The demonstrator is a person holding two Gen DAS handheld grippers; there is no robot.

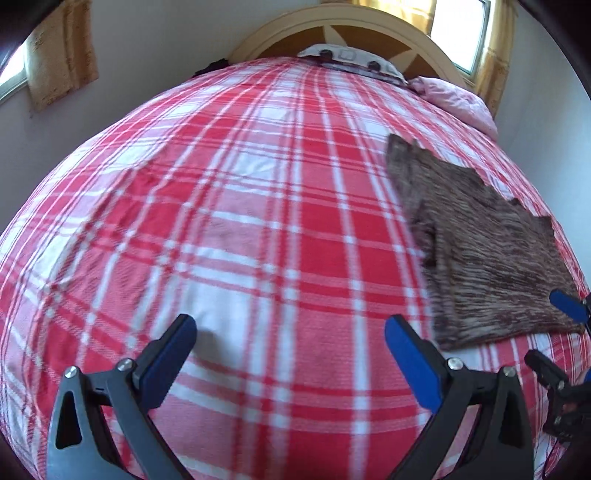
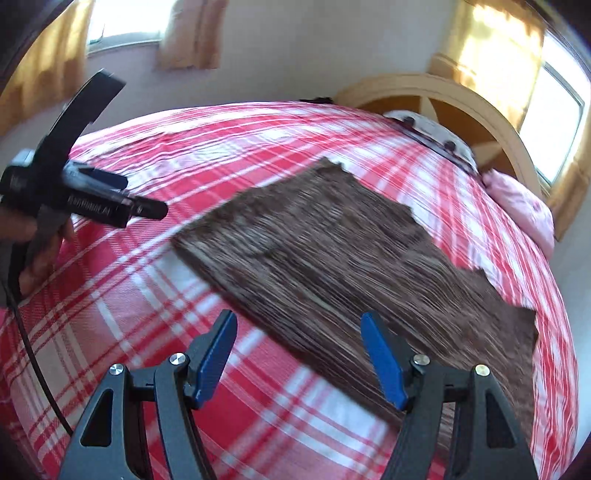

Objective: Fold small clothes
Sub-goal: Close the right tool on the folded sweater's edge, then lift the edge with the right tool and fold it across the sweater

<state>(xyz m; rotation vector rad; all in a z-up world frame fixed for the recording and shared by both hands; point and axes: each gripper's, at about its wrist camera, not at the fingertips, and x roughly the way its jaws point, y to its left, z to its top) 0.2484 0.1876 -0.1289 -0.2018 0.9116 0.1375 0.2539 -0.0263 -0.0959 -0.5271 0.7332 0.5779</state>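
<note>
The brown knit garment (image 2: 351, 266) lies flat on the red plaid bed (image 1: 221, 221), its long axis running diagonally away. The right claw (image 2: 299, 354), spread open and empty, hovers at its near edge, nearer than the open left claw (image 1: 290, 354), which is over bare cover.

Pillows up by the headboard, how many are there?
2 visible: a white patterned pillow against the headboard, and a pink pillow beside it toward the bed's right edge. More may be hidden.
</note>
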